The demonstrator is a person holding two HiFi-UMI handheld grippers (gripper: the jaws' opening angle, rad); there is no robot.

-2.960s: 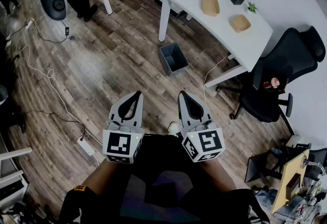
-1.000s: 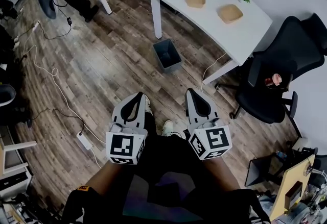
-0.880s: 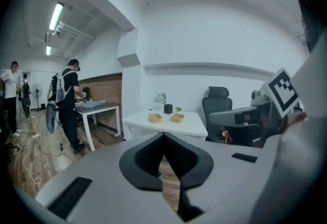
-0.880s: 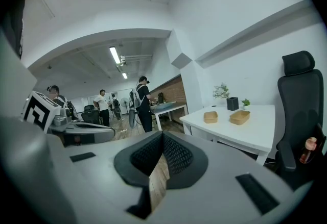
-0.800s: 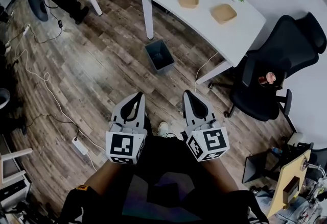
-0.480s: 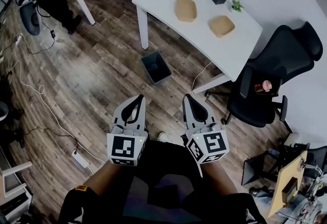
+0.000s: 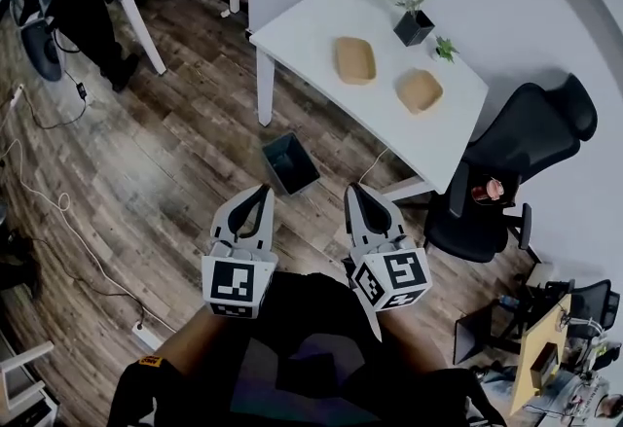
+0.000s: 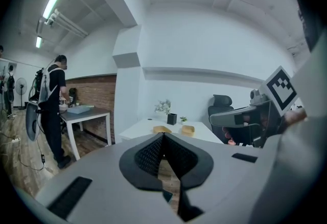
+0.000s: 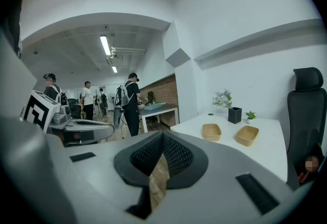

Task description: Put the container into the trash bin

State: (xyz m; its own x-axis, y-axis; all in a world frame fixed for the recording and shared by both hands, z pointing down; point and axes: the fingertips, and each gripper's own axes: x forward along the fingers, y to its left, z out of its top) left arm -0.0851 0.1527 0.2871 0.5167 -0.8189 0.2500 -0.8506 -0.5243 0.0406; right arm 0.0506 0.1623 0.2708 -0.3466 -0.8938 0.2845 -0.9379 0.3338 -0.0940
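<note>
Nearby, tan rounded container [image 7: 355, 59] on smooth white table [image 7: 311, 26]; square dark bin [image 7: 289, 162].

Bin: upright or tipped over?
Upright: the bin stands on the floor by the table, its open mouth facing up.

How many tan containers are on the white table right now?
2. The first container lies near the middle of the white table; the second container lies beside it, nearer the black chair. Nothing seems to hide more.
</note>
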